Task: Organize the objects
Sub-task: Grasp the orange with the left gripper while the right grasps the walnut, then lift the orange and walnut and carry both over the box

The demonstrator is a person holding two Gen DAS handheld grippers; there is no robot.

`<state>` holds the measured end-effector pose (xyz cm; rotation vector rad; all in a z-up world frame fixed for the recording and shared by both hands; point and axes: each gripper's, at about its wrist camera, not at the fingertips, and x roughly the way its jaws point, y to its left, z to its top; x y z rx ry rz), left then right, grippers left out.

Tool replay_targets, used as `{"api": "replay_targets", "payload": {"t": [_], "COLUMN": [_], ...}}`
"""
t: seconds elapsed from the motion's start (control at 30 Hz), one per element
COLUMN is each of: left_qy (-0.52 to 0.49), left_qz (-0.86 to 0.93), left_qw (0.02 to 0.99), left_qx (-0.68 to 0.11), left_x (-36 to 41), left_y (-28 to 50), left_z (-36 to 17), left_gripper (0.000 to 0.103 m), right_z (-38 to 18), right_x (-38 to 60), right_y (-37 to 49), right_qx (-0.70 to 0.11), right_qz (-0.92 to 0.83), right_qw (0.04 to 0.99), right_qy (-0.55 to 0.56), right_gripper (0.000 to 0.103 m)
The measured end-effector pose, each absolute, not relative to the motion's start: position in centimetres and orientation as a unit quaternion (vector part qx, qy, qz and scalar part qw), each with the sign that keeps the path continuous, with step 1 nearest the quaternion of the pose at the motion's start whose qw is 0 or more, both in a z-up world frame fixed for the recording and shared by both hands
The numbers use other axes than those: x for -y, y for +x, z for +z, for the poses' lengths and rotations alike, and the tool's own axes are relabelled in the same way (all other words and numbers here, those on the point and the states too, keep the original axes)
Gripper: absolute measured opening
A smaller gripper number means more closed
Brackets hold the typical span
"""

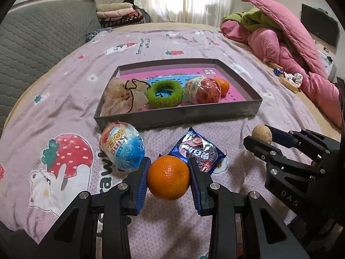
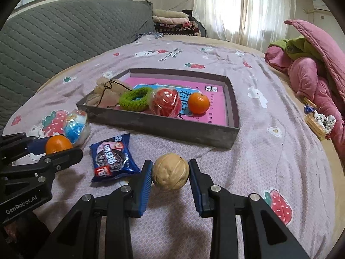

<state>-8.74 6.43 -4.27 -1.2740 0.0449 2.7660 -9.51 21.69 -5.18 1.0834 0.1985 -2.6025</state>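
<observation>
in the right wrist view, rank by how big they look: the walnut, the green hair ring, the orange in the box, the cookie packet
1. cookie packet
2. walnut, though nearness to the camera enlarges it
3. green hair ring
4. orange in the box

A lilac bedsheet (image 1: 172,43) printed with strawberries and little bears covers the bed. Along the left runs a grey quilted headboard (image 1: 38,43), and behind its far end sits a stack of folded blankets (image 1: 120,13) in cream, pink and a dark check. White curtains (image 2: 243,8) hang at the far wall with daylight coming through. On the right a pink quilt (image 1: 297,49) lies heaped, with a green blanket (image 1: 252,20) bundled into it. Near the quilt's near edge lie some wrapped biscuits (image 2: 314,123) and a small patterned cloth (image 2: 326,122). A dark TV (image 1: 319,27) stands at the far right.
</observation>
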Motion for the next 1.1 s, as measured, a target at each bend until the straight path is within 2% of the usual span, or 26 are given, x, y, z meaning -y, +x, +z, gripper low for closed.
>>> {"api": "replay_targets", "payload": {"t": [1.1], "left_qy": [-0.342], "left_qz": [0.939], "left_qw": [0.045], "left_qx": [0.003], "left_x": [-4.8], "left_y": [-8.5], "left_z": [3.4], "left_gripper": [0.036], "right_z": [3.4], "right_x": [-22.5], "right_y": [-7.1], "right_qx": [-0.061], "right_qz": [-0.948], "right_qw": [0.113], "right_qy": [0.290], "right_gripper": [0.034]}}
